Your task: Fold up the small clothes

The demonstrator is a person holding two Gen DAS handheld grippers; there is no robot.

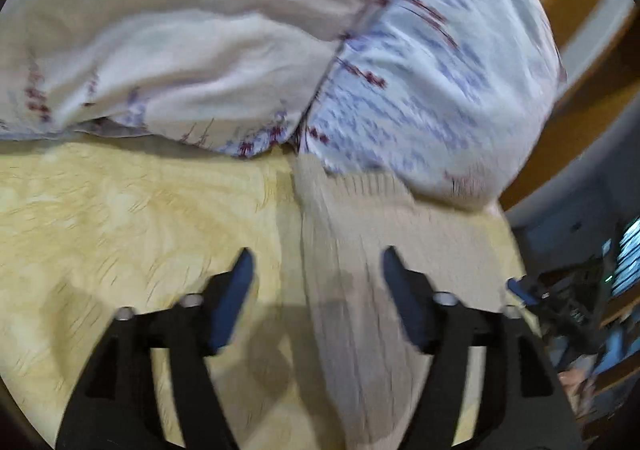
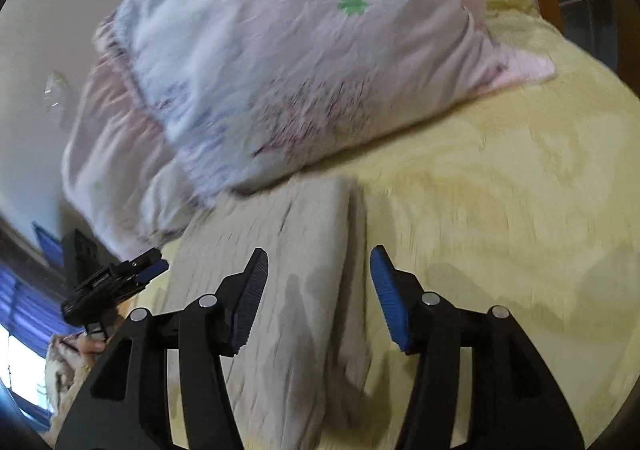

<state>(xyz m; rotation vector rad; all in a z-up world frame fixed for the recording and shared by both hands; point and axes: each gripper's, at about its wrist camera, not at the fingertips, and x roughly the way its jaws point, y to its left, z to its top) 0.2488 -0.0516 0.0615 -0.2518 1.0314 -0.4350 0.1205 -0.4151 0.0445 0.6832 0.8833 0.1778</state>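
A beige ribbed knit garment [image 1: 352, 290] lies on the yellow bedspread [image 1: 120, 218], its far end against the pillows. My left gripper [image 1: 316, 262] is open and empty above the garment's left edge. In the right wrist view the same garment [image 2: 312, 250] lies folded lengthwise with a ridge down its middle. My right gripper [image 2: 318, 262] is open and empty above its right part. The left gripper [image 2: 120, 278] shows at the left of the right wrist view, and the right gripper [image 1: 532, 286] shows at the right of the left wrist view.
Two pillows with pale blue, pink and red print [image 1: 420, 82] [image 2: 304, 62] lie against the garment's far end. A wooden bed frame [image 1: 580, 62] rises behind. The yellow bedspread [image 2: 500, 190] stretches right of the garment.
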